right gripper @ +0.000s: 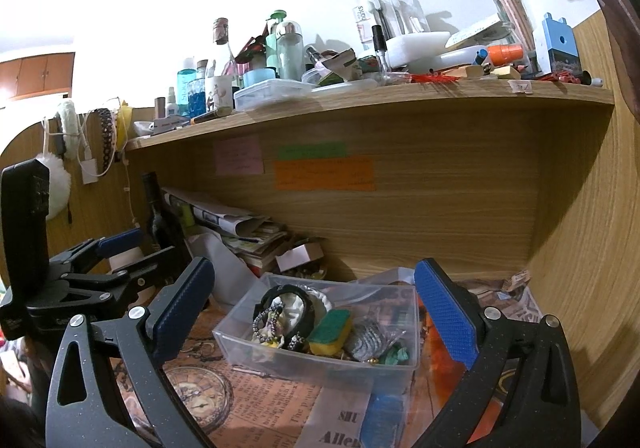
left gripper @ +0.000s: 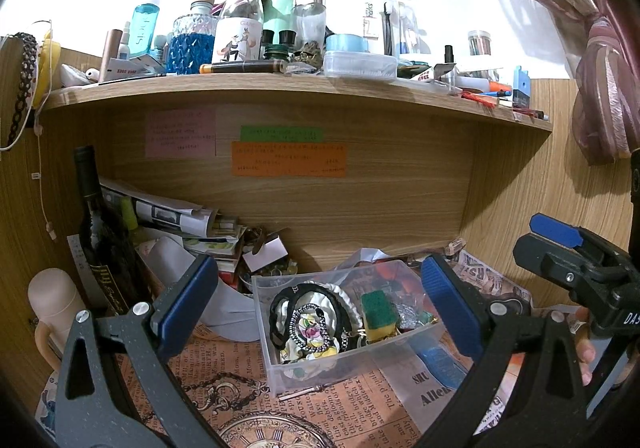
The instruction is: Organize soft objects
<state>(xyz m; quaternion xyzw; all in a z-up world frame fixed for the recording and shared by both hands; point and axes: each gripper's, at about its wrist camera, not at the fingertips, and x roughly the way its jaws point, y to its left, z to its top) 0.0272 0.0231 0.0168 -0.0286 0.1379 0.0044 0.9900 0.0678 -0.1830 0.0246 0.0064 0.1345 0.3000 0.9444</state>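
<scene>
A clear plastic box (left gripper: 340, 364) (right gripper: 312, 360) stands on a newspaper-print sheet under a wooden shelf. In it lie black and white hair bands (left gripper: 304, 312) (right gripper: 280, 308), a green-and-yellow sponge (left gripper: 378, 312) (right gripper: 330, 328) and a crumpled silver wad (left gripper: 408, 314) (right gripper: 368, 336). My left gripper (left gripper: 320, 304) hovers open in front of the box, with nothing gripped. Beside it on the right, my right gripper (right gripper: 312, 308) is also open and holds nothing. Each shows in the other's view: the right gripper (left gripper: 532, 248) at the right edge, the left gripper (right gripper: 132, 252) at the left.
A dark wine bottle (left gripper: 96, 240) and a heap of papers (left gripper: 192, 224) fill the back left corner. A beige bottle (left gripper: 56, 300) stands at the near left. The shelf (left gripper: 280, 88) above is crowded with bottles and jars. A curtain (left gripper: 600, 88) hangs at right.
</scene>
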